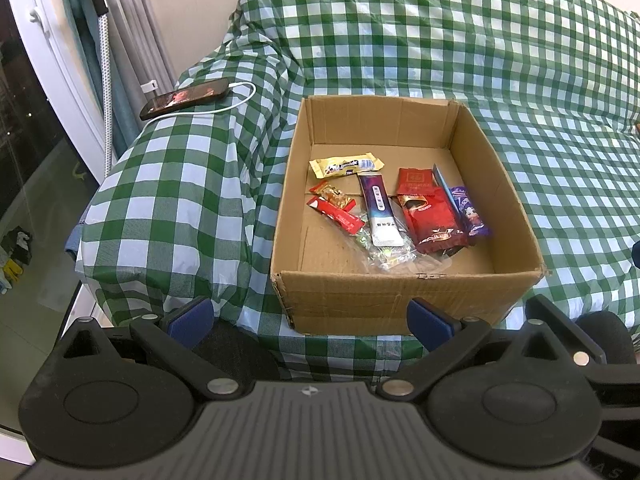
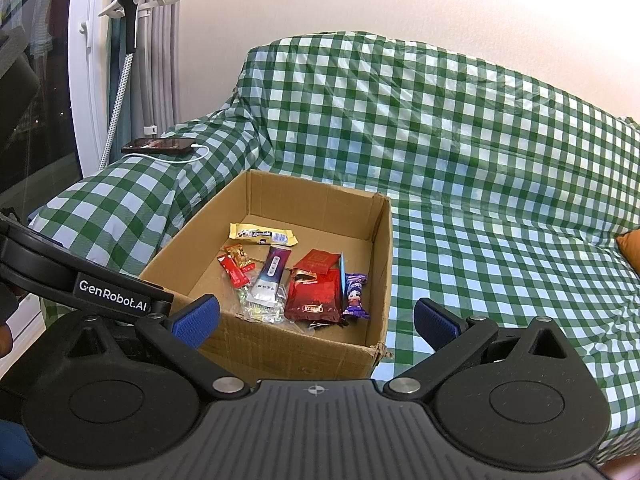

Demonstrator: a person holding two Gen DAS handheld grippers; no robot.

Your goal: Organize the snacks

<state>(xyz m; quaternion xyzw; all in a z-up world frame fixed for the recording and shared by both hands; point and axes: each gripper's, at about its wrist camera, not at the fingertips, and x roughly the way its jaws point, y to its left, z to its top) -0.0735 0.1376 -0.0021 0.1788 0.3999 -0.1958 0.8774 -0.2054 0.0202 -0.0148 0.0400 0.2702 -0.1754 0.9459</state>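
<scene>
Checked sofa cover (image 1: 500,60) underlies everything. Left gripper (image 1: 310,318) and right gripper (image 2: 316,320) both spread wide, empty. Just ahead, box (image 1: 400,296) holding snacks (image 1: 382,212): light, crinkly, slippery wrappers; best pinched at sealed ends.

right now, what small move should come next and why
Probably bring the right hand-held gripper forward over the cardboard box and down toward the big red packet. Both it and the left hand-held gripper are open, empty and short of the box, while the snacks lie in a loose, overlapping pile on its floor.
</scene>
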